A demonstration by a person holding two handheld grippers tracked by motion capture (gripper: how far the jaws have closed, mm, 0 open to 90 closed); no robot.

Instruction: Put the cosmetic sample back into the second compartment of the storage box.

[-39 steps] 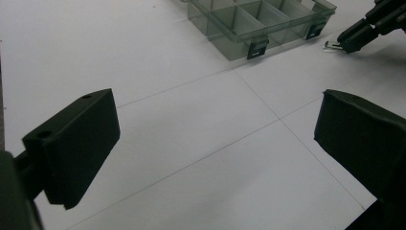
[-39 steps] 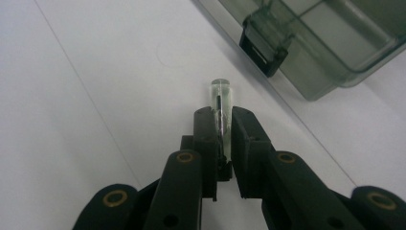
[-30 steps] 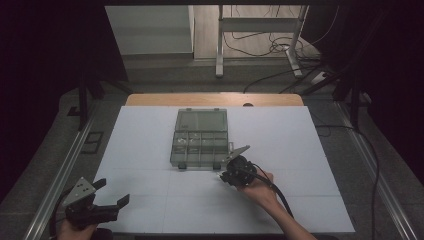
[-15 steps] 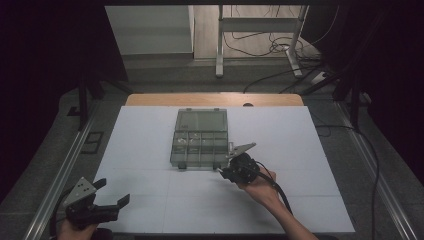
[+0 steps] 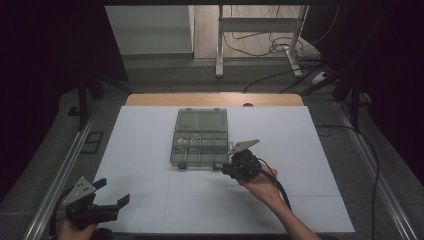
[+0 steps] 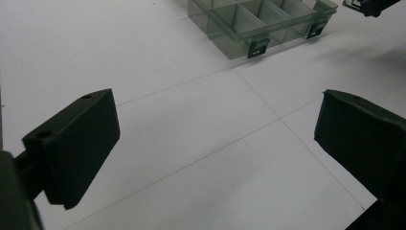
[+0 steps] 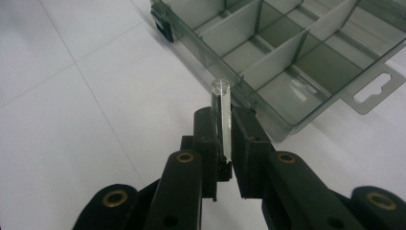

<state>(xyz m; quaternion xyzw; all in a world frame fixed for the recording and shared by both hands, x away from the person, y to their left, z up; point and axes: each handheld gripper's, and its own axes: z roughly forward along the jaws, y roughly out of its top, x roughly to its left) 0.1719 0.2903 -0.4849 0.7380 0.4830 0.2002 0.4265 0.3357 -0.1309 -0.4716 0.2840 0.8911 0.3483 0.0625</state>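
Note:
A clear compartment box [image 5: 200, 139] lies open in the middle of the white table, its lid folded back at the far side. My right gripper [image 5: 223, 167] hovers at the box's near right corner, shut on a small clear glass tube [image 7: 221, 117] that sticks up between its jaws. In the right gripper view the tube's open end points toward the box's divided compartments [image 7: 292, 52]. My left gripper [image 5: 107, 200] rests near the table's front left corner, open and holding nothing; its view shows the box [image 6: 258, 21] far ahead.
The white mat [image 5: 150, 145] covers the table, with thin grid lines. A metal rail [image 5: 60, 175] runs along the left edge. Cables [image 5: 280, 50] and a table leg [image 5: 219, 45] lie on the floor beyond the far edge. A black cable [image 5: 275, 187] trails from the right gripper.
The right gripper has shifted slightly left and closer to the box's near right corner with the tube in it. The left gripper has stayed in place.

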